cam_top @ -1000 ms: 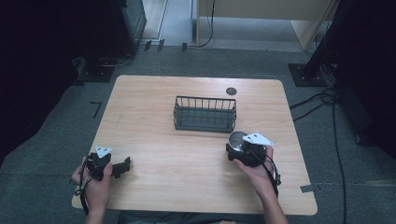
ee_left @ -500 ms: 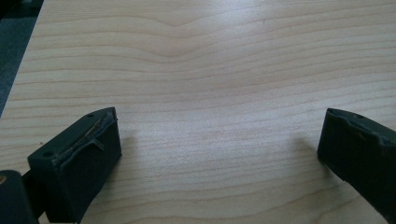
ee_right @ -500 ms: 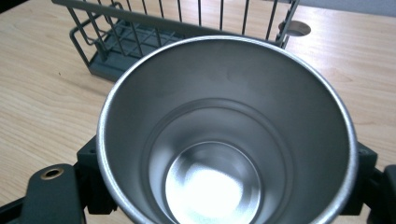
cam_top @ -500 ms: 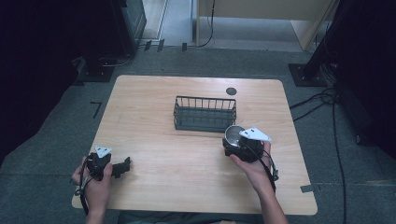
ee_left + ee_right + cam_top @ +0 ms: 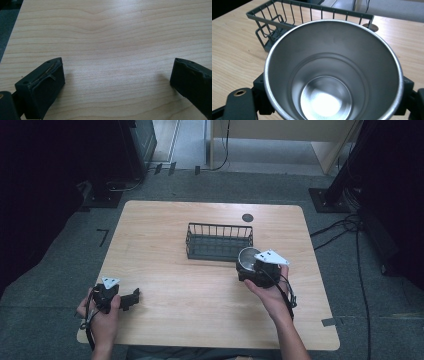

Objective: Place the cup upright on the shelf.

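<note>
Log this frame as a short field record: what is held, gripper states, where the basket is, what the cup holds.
held item: steel cup, upright, empty inside
right gripper: shut on the cup, beside the basket's near right corner
left gripper: open, nothing between the jaws, over bare wood
wire basket: mid-table, empty
table: light wood

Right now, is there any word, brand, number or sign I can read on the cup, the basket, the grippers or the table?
No readable text anywhere.
Cup: plain bare metal inside, no print or stamp; its outer wall is hidden.
Basket: plain dark wire, no tag.
Right gripper and left gripper: no lettering to make out.
Table: bare wood grain; the dark round spot carries no mark.
</note>
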Demonstrator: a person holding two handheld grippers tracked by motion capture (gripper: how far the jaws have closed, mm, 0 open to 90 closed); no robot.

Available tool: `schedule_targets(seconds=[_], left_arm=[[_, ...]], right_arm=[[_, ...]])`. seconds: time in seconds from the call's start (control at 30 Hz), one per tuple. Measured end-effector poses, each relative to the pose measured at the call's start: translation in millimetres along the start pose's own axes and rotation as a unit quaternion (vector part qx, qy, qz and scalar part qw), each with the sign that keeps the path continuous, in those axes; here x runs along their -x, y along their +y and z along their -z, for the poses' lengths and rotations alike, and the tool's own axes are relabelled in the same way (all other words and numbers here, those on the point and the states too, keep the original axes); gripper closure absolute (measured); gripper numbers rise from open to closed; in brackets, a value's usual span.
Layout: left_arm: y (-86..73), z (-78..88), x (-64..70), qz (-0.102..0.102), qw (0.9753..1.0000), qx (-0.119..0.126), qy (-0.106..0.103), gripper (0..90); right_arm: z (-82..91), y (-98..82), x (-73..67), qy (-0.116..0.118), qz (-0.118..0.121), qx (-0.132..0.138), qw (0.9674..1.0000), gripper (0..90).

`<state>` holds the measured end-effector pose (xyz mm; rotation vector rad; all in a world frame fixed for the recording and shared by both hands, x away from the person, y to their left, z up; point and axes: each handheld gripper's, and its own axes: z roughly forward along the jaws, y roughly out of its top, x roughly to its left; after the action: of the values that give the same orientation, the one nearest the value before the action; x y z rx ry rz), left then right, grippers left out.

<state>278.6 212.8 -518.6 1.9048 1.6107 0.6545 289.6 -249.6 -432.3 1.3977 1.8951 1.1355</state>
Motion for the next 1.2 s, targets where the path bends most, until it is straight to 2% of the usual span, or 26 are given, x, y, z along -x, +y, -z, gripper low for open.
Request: schedule_targets(seconds=[0.7,1.2], left_arm=[[0.0,-0.1,0.2,0.001,1.0000,0.001,0.000,0.0],[0.0,-0.1,0.2,0.001,1.0000,0.001,0.000,0.0]], right_arm=[[-3.7,45.6,-11.3,-0.006,0.023,0.019,0.9995,17.6],[-16.2,70.6,-16.5,-0.005,0.025,0.028,0.9993,17.6]])
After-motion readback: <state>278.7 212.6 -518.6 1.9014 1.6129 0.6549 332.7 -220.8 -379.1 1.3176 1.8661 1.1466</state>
